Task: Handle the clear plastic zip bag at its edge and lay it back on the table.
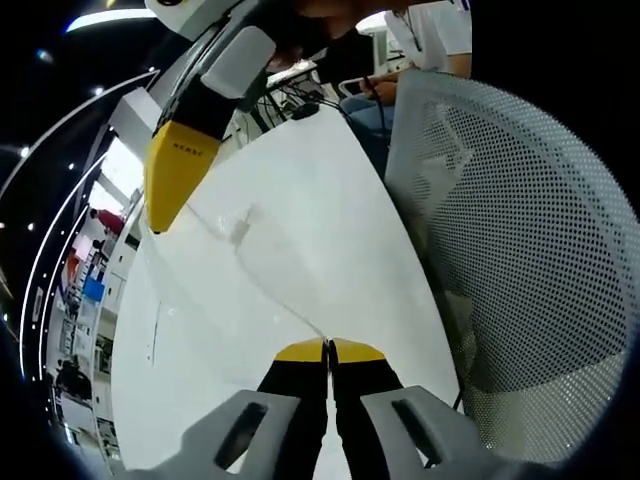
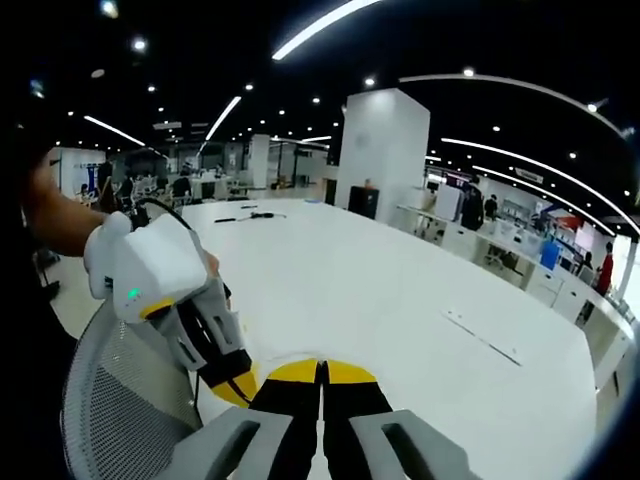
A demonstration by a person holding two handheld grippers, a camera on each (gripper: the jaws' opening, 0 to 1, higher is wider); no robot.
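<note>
- Zip bag (image 1: 262,262), centre of the left gripper view: clear, thin, glossy plastic.
- Desk (image 2: 400,300): smooth white, slight sheen.
- Chair back (image 1: 520,250), right: perforated grey mesh.
- Claw tips: matt yellow.

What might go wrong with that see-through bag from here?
1. The clear bag hangs stretched between the left tool and the right tool, pinched only at thin edges; it may slip free or tear if pulled harder.
2. The left tool holds it near the table edge beside the mesh chair, so a careless release might drop it off the side.
</note>
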